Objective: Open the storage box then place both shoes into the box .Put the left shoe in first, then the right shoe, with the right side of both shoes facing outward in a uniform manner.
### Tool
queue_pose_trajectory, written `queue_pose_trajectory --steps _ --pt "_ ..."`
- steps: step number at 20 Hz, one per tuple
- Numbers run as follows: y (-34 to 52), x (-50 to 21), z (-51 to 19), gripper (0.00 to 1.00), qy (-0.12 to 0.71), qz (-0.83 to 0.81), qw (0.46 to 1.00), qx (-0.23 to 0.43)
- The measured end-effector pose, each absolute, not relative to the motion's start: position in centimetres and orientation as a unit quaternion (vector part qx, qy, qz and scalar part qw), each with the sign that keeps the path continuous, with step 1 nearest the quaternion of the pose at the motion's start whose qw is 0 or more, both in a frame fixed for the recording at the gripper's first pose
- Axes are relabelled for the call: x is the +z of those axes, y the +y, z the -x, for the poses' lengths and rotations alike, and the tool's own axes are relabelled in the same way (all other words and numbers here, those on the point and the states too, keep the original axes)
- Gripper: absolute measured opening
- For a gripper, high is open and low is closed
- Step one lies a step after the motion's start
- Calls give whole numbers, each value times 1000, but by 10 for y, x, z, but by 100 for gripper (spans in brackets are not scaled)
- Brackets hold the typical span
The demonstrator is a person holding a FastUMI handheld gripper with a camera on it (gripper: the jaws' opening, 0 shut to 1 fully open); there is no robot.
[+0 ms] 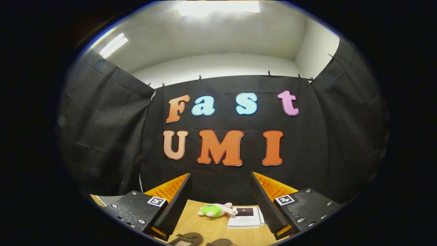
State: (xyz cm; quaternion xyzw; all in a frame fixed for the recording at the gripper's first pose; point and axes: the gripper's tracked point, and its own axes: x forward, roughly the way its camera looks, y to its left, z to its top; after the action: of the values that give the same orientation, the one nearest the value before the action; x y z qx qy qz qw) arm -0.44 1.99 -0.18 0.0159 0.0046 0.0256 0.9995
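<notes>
My gripper [220,181] is open, its two fingers spread wide with nothing between them, held level above the wooden table [205,229]. Low down between the finger bases, the brownish tops of two shoes [189,238] [220,242] just peek into view, close under the gripper; little of them shows.
On the table beyond the fingers lies a small pink plush toy in a green garment [215,210]. Next to it on the right is a white printed sheet or booklet [244,217]. Black cloth walls close off the far side and both flanks of the booth.
</notes>
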Motion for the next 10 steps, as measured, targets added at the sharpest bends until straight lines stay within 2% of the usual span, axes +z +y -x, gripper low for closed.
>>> queue_pose_trajectory --steps 10 --pt "64 -17 12 100 32 -22 997 73"
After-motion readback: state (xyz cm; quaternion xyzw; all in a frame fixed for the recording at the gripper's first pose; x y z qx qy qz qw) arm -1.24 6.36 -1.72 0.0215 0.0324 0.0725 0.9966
